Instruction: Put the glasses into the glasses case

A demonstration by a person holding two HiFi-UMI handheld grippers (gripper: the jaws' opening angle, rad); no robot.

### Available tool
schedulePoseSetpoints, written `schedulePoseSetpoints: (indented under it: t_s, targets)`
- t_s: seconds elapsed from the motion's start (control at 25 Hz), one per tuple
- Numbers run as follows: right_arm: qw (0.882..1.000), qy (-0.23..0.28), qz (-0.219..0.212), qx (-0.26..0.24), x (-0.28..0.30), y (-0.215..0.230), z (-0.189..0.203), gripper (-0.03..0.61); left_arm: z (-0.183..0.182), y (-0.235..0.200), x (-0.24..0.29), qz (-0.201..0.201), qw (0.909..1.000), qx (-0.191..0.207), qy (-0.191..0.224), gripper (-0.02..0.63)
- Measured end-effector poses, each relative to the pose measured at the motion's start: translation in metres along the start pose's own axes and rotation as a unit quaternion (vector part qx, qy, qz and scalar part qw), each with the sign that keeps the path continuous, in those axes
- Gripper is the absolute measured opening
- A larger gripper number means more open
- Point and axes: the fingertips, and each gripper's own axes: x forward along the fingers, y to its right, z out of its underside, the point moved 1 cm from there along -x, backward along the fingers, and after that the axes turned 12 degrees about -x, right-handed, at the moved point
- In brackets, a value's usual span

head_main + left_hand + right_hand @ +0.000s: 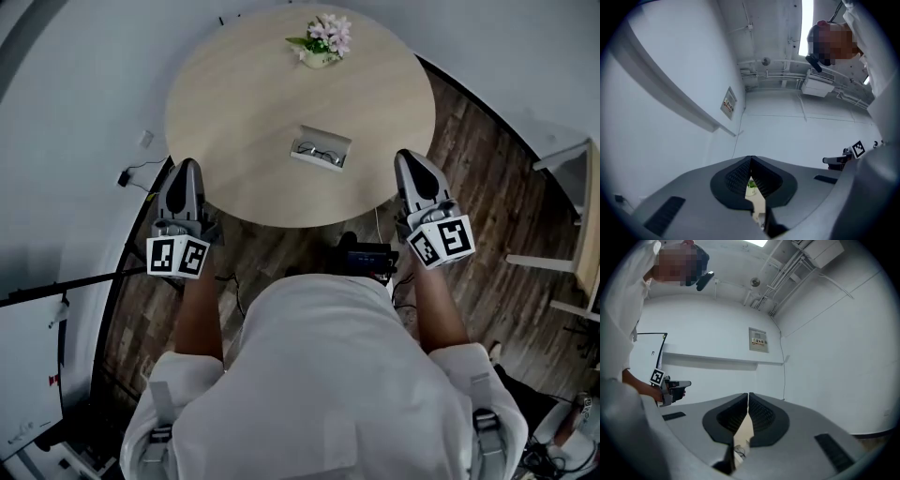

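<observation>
Head view: 1 round table (234, 178), 1 open glasses case (321, 148) near its centre, 1 pair of glasses (319, 153) lying inside the case, and 1 flower pot (322, 42) at the far edge. The left gripper (187, 167) sits at the near-left rim and the right gripper (405, 155) at the near-right rim, both well apart from the case, so that's 2 tools. Left gripper view: jaws fully together with nothing between them, aimed at the wall; the flower pot shows through the slot under the pads, and the other tool is visible at the right. Right gripper view: jaws meet at the tips, also empty, with the tabletop and the glasses small in the slot below. My read is that the glasses are already seated and the job looks about done. I can't make out a lid. If a final check is needed, come in from the near side with the jaws closed, nudge only the case wall, and keep off the lenses and the thin frame.
</observation>
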Motion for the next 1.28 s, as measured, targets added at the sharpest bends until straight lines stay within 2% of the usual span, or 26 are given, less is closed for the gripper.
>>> schedulePoseSetpoints:
  t_s: [0.24,0.52,0.72,0.92,1.08,1.28]
  targets:
    - [0.999,-0.029,-0.016,0.008,-0.013,-0.088,0.001,0.026,0.016,-0.035,-0.077,-0.005,0.9990,-0.042,-0.012,0.014]
    - [0.996,-0.081,-0.023,0.010,-0.049,-0.148,0.021,0.026,0.048,-0.032,-0.132,0.021,0.9957,-0.081,-0.039,0.014]
    - [0.996,-0.085,-0.031,0.013,-0.070,-0.168,0.021,0.026,0.058,-0.003,-0.151,0.043,0.9945,-0.080,-0.052,0.014]
    - [0.997,-0.065,-0.043,0.022,-0.090,-0.176,0.012,0.026,0.055,0.029,-0.162,0.051,0.9947,-0.066,-0.060,0.014]
    - [0.997,-0.055,-0.057,0.021,-0.122,-0.180,0.007,0.025,0.063,0.071,-0.173,0.070,0.9921,-0.052,-0.090,0.014]
    - [0.997,-0.053,-0.058,0.026,-0.184,-0.175,0.015,0.025,0.093,0.133,-0.194,0.099,0.9857,-0.044,-0.129,0.014]
